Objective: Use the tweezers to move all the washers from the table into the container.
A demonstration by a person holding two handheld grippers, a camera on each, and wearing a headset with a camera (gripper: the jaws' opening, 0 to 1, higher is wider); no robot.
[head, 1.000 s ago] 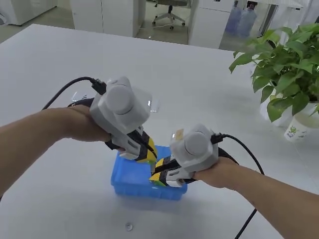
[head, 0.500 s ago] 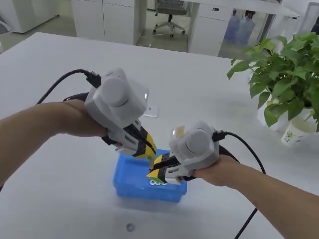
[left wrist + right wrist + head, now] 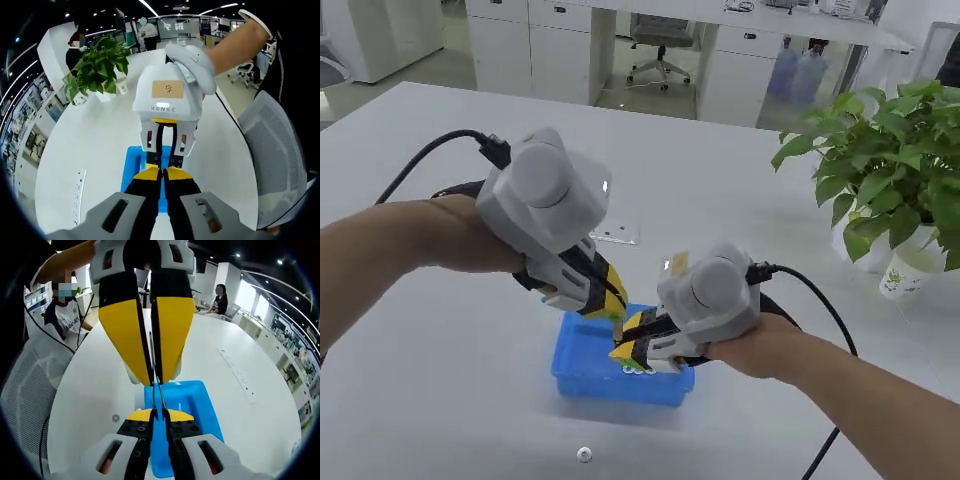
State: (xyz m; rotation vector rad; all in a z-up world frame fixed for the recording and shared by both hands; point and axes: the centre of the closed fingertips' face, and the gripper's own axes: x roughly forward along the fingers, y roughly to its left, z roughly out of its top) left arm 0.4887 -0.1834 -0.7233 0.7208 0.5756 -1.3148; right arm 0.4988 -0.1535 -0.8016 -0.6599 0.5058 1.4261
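The left gripper [image 3: 612,305] reaches in from 10 o'clock, its yellow-tipped jaws pressed together on the thin metal arms of the tweezers [image 3: 156,382]. It hangs just above the blue container [image 3: 610,388], which sits near the middle of the white table [image 3: 440,400]. On the container's floor, toward 3 o'clock, lie a few small pale rings that look like washers [image 3: 638,368]. One loose washer [image 3: 583,454] lies on the bare table at 6 o'clock from the container, well apart from both grippers. The right gripper [image 3: 632,350] comes in from 3 o'clock and meets the left one tip to tip over the container. Its jaws are also closed on the tweezers, which run straight from its tips up between the other pair. Whether the tweezer points carry a washer cannot be told. A potted plant [image 3: 885,170] stands far off at 2 o'clock.

The step in hand looks like a drop into the container, or a re-grip of the tweezers between the two grippers. The next move probably calls for swinging the tweezer points to the washer at 6 o'clock, lowering them flat to the table, and squeezing gently on the washer's rim so that it does not skid away
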